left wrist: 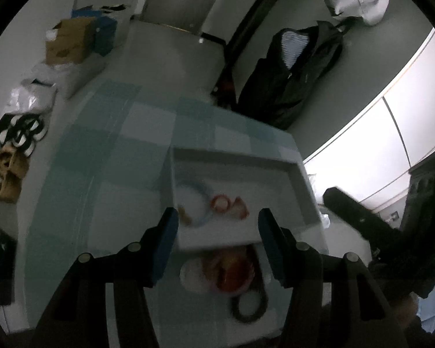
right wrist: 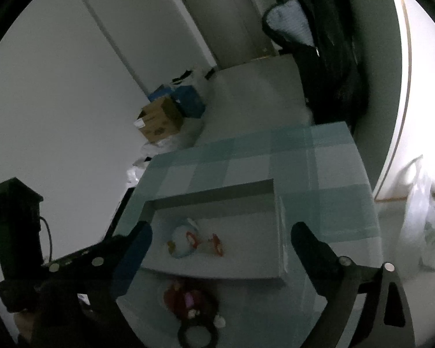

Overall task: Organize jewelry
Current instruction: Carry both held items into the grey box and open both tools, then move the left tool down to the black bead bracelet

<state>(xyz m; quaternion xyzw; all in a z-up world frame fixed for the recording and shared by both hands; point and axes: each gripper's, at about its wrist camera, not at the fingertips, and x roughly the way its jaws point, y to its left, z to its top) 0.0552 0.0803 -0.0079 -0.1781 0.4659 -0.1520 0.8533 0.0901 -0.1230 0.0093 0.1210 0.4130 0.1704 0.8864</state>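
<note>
A white open box (left wrist: 298,185) sits on a table with a teal checked cloth (left wrist: 107,156). Inside lie a pale blue bracelet (left wrist: 201,200), a red ring-shaped piece (left wrist: 221,202) and a reddish piece (left wrist: 240,207). A heap of loose jewelry lies in front of the box: a red bangle (left wrist: 232,275), a white piece (left wrist: 192,275) and a dark ring (left wrist: 250,304). My left gripper (left wrist: 219,229) is open and empty above the box's near edge. My right gripper (right wrist: 220,242) is open and empty over the box (right wrist: 278,232); the heap (right wrist: 188,295) lies below it.
Cardboard and blue boxes (left wrist: 72,40) and plastic bags stand on the floor to the left. Shoes (left wrist: 20,133) lie at the far left. A dark jacket (left wrist: 293,75) hangs behind the table. A plastic bag (right wrist: 417,203) is at the right.
</note>
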